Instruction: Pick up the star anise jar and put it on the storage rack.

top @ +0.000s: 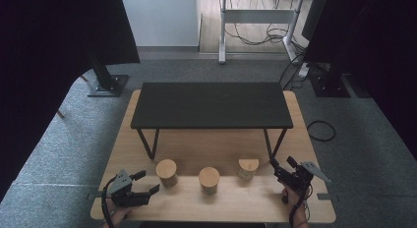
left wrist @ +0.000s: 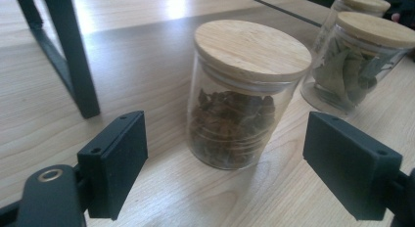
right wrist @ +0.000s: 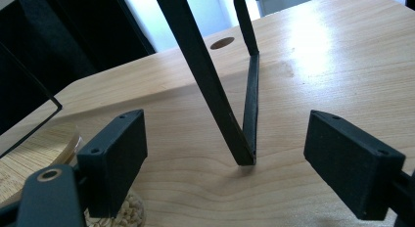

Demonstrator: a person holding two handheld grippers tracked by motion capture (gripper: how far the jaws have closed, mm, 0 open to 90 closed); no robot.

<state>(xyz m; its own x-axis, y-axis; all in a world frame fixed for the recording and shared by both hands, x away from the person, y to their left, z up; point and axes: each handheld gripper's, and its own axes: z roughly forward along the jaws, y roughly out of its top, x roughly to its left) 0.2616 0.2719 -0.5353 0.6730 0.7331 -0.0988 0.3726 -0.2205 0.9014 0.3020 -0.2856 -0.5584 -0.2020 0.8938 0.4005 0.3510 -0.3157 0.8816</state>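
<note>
A glass jar [left wrist: 240, 97] of brown dried leaves stands upright, wooden-lidded, leftmost of three.

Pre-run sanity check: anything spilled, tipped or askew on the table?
Nothing stands out. The three bamboo-lidded glass jars stand upright in a row, lids on, contents inside. The black metal shelf sits square on the light wooden table. Both grippers are open, holding nothing.

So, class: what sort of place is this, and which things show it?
Probably a lab or office set up for recording: a light wooden table on grey carpet, black curtains at the sides, and a cabled metal-framed desk behind.
</note>
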